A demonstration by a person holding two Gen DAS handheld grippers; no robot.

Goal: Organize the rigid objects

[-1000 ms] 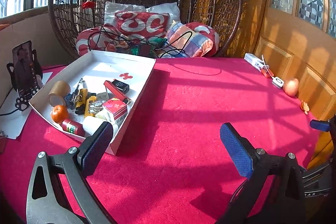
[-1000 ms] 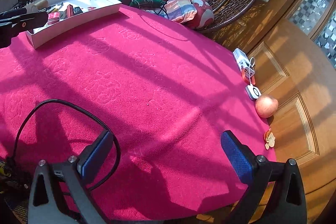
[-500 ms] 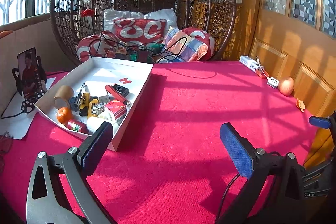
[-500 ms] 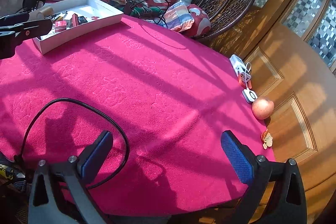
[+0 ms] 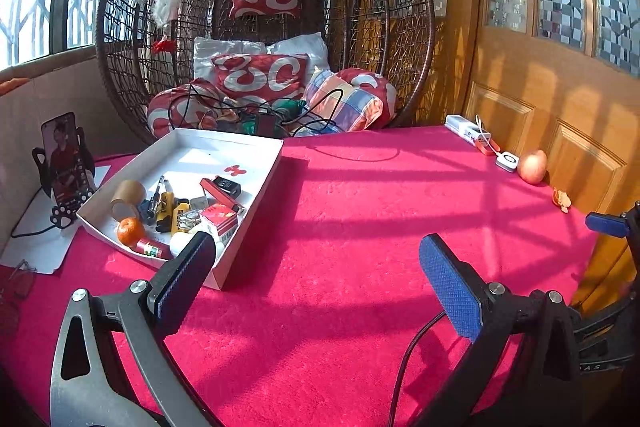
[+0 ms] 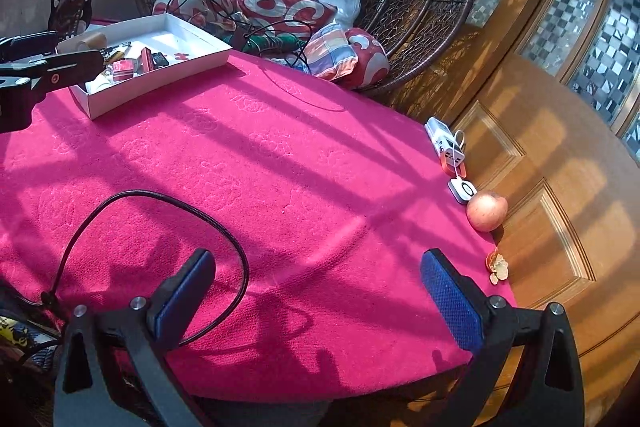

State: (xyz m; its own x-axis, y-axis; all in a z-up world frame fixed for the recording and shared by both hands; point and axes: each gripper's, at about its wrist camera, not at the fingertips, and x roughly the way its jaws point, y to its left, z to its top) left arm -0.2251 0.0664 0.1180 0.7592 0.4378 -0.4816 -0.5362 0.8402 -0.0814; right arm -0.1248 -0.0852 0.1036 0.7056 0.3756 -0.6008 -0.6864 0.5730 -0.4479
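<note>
Both grippers, left gripper and right gripper, hover empty, fingers wide; white box, frame left, apparently corrals the small items.

Home sunroom: wicker egg chair with cushions, panelled wooden doors, red-clothed table.
</note>
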